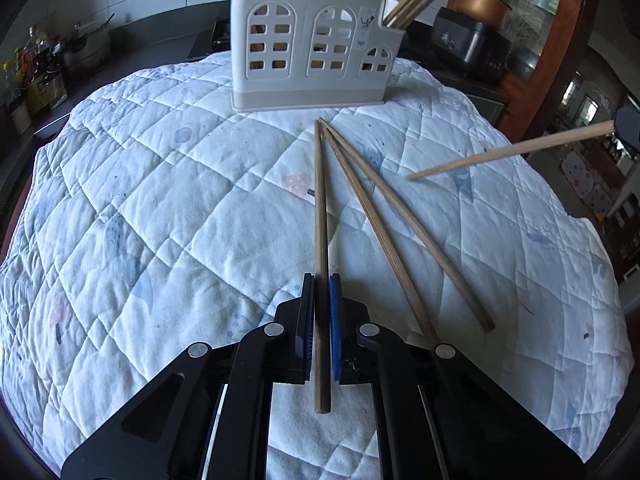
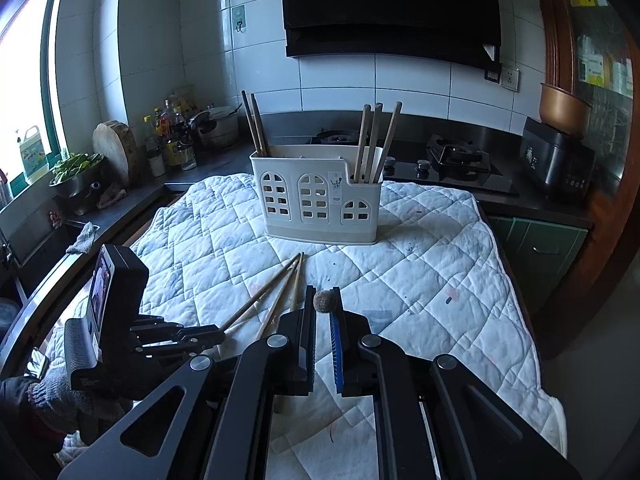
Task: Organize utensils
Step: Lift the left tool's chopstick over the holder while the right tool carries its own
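A white plastic utensil holder [image 1: 308,44] with window cut-outs stands at the far side of a quilted cloth [image 1: 160,220]; it also shows in the right wrist view [image 2: 320,196], with chopsticks standing in its left and right compartments. My left gripper [image 1: 321,280] is shut on a wooden chopstick [image 1: 321,200] lying on the cloth. Two more chopsticks [image 1: 400,224] lie beside it to the right. My right gripper [image 2: 324,294] is shut on a chopstick seen end-on [image 2: 324,301]; that stick shows in the left wrist view [image 1: 508,154], held above the cloth at the right.
A gas hob [image 2: 448,164] and a black appliance [image 2: 556,160] with a copper pot [image 2: 564,110] stand behind the holder. Bottles [image 2: 172,136], a cutting board [image 2: 116,148] and a bowl of greens [image 2: 76,172] sit at the back left.
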Available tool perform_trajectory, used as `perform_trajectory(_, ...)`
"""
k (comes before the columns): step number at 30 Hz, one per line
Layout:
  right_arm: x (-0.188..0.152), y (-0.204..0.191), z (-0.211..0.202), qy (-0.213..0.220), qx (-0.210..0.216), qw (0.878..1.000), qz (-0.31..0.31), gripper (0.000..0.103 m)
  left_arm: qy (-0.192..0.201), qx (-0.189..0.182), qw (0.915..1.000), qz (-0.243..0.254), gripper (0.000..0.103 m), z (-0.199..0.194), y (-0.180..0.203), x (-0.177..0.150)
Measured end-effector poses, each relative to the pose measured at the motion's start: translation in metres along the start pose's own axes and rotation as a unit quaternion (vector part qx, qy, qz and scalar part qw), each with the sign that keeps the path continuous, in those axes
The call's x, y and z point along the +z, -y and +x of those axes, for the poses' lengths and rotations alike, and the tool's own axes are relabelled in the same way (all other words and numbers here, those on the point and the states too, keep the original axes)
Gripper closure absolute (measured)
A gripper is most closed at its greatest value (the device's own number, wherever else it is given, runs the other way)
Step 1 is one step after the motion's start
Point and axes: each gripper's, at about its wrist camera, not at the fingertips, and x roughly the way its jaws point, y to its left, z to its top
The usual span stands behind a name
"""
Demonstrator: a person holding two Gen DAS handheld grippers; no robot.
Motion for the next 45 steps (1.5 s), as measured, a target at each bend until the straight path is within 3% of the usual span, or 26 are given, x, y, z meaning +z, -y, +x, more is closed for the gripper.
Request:
perform_trajectory(10,0.030,-0.010,-0.005,-0.002,0.009,1.000,-0.027,0.096,0.079,-0.024,0.9966,0.005,0.098,-0.060,-0.008,0.030)
perform_trajectory(19,0.082,-0.011,-0.001,-0.013,0.020,0.998,-0.050,0.096,0.092,-0.046,0.9941,0.032,0.098,-0.087,-0.012,0.077)
perform_trajectory(27,0.153,-0.005,-0.003,0.008,0.028,0.999,-0.039,0.096,0.108,-0.029,0.9890,0.097,0.098,-0.104,0.003,0.118)
perform_trajectory(33,0.199,0.001,0.005,0.026,0.004,0.999,-0.034,0.096,0.138,-0.032,0.9843,0.106,0.098,-0.127,0.005,0.155)
perform_trajectory(45,0.239,0.027,0.050,0.029,-0.035,0.999,-0.010,0.096,0.226,0.006,0.9673,0.115,0.098,-0.162,0.011,0.243)
